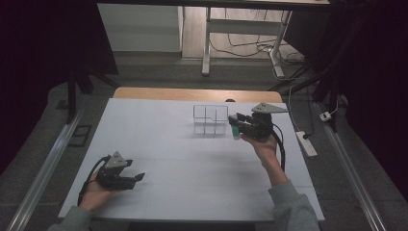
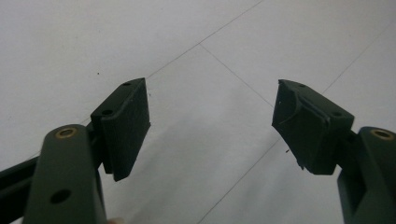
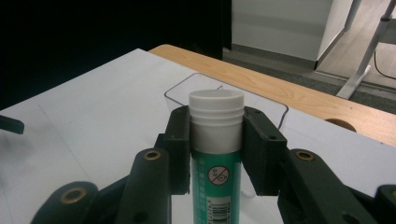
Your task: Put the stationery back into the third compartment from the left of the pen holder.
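Down at the near edge of the white table (image 1: 159, 168), the left gripper (image 1: 137, 178) is parked with its jaws wide apart and nothing between them, probably just kept out of the way. Farther out, the right gripper (image 3: 215, 154) is clamped on a green glue stick (image 3: 216, 154) just below its white cap (image 3: 216, 108), so it's held upright beside the clear divided tray (image 1: 210, 120), likely to be dropped into a compartment.
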{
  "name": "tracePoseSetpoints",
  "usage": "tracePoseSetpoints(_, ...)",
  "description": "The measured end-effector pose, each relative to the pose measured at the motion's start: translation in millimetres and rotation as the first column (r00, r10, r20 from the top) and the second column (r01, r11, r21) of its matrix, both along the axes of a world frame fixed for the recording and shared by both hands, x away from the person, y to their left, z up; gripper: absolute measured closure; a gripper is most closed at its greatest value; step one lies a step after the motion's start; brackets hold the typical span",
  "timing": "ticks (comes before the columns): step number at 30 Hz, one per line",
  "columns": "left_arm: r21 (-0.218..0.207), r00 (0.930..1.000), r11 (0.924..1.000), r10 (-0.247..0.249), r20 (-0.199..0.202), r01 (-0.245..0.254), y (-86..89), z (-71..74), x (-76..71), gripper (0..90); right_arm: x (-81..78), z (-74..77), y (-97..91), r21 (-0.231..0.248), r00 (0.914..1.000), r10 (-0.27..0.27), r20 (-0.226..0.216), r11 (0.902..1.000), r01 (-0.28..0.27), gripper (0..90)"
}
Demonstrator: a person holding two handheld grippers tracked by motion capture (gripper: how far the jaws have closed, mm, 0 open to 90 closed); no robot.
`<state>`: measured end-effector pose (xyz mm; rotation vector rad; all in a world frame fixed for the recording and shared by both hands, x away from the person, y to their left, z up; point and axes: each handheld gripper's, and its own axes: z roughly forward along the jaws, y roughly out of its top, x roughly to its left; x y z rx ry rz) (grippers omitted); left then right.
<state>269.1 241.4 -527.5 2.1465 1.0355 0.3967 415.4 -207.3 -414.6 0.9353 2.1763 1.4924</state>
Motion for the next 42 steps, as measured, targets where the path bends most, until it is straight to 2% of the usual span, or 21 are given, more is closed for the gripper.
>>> tracePoseSetpoints(15,0.002,1.0000,1.0000,0.000,0.001,0.000,0.3,-0.5,0.4,27.5,13.5,4.4,6.3,0.042,0.9994,-0.031,0.011,0.9986,0.031,64.5)
tracePoseSetpoints(26,0.003,1.0000,1.0000,0.003,-0.001,-0.003,1.2,-1.2,1.1,27.5,27.0,12.1,16.8,0.054,0.9985,-0.048,0.027,0.9975,0.047,64.5)
tracePoseSetpoints(42,0.000,1.0000,1.0000,0.002,-0.004,-0.002,2.2,-1.9,2.2,27.5,53.9,1.0,32.6,0.075,0.9974,-0.071,0.004,0.9947,0.071,64.5)
